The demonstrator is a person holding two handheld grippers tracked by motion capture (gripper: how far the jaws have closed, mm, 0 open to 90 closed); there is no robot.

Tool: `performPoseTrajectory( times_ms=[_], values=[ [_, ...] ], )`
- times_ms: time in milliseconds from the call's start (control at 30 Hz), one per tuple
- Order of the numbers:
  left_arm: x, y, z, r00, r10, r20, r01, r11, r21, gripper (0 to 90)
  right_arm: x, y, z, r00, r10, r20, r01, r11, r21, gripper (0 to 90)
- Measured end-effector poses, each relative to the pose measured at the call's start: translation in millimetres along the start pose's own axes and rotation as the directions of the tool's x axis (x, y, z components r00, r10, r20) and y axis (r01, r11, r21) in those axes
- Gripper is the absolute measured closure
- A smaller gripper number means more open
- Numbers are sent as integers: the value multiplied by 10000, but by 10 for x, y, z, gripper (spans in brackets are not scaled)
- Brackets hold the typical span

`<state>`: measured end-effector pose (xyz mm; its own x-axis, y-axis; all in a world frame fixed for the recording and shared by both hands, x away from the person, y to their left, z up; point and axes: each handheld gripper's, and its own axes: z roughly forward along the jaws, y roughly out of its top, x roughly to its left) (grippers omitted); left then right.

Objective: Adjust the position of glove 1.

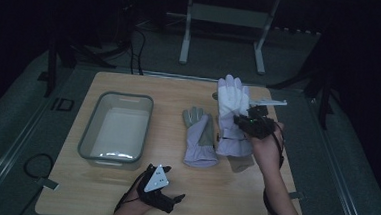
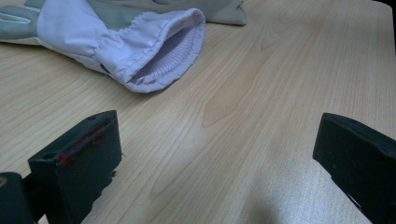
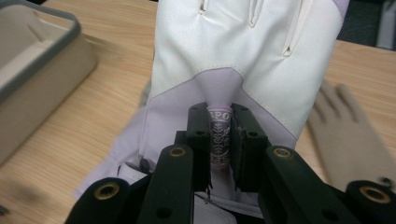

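Observation:
A lavender and white glove (image 1: 232,110) hangs lifted over the table's right half, fingers pointing away from me. My right gripper (image 1: 242,121) is shut on it. In the right gripper view the jaws (image 3: 219,140) pinch a fold of the glove's (image 3: 243,51) back at a printed logo. A second lavender glove (image 1: 200,138) with a grey-green palm lies flat beside it, cuff toward me. My left gripper (image 1: 174,184) rests open near the table's front edge. Its jaws (image 2: 219,158) stand wide apart with bare wood between them, a short way from that glove's open cuff (image 2: 154,51).
A grey-rimmed plastic bin (image 1: 89,126) stands on the table's left half and looks empty. A beige glove (image 3: 345,126) lies on the wood by the held one; a beige piece (image 1: 240,163) shows under its cuff. Cables and a metal frame (image 1: 224,19) lie beyond the table.

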<state>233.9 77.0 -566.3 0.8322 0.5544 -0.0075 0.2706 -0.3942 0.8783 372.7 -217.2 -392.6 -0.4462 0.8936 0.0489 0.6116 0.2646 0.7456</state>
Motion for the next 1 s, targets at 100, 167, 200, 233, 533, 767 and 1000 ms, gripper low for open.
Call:
performPoseTrajectory(
  times_ms=[100, 167, 200, 233, 533, 767, 1000],
  values=[
    [-5, -1, 0, 10000, 5, -5, -5, 10000, -24, 14, 132, 45, 85, 9999, 25, -167, -24, 10000, 46, 793],
    [-4, -1, -1, 10000, 27, -18, -27, 10000, -12, 14, 235, 80, 135, 9999, -27, -123, 27, 10000, 40, 791],
    [-3, 0, -2, 10000, 41, -33, -41, 10000, -7, 14, 267, 92, 151, 9999, -59, -86, 60, 10000, 34, 792],
    [-3, 0, -1, 10000, 30, -6, -30, 10000, 3, 14, 306, 107, 171, 10000, -17, -80, 17, 10000, 53, 791],
    [-8, 1, 3, 10000, 48, -5, -48, 10000, 13, 14, 643, 119, 400, 9997, -77, 240, 68, 9993, 378, 788],
    [-6, 2, 4, 10000, 78, 2, -78, 10000, 61, 14, 712, -26, 566, 9995, 292, -80, -283, 9957, 885, 786],
    [-5, 4, 7, 10000, 48, -16, -48, 9999, 106, 14, 706, -125, 799, 9973, 726, -94, -704, 9861, 1504, 783]
  ],
)
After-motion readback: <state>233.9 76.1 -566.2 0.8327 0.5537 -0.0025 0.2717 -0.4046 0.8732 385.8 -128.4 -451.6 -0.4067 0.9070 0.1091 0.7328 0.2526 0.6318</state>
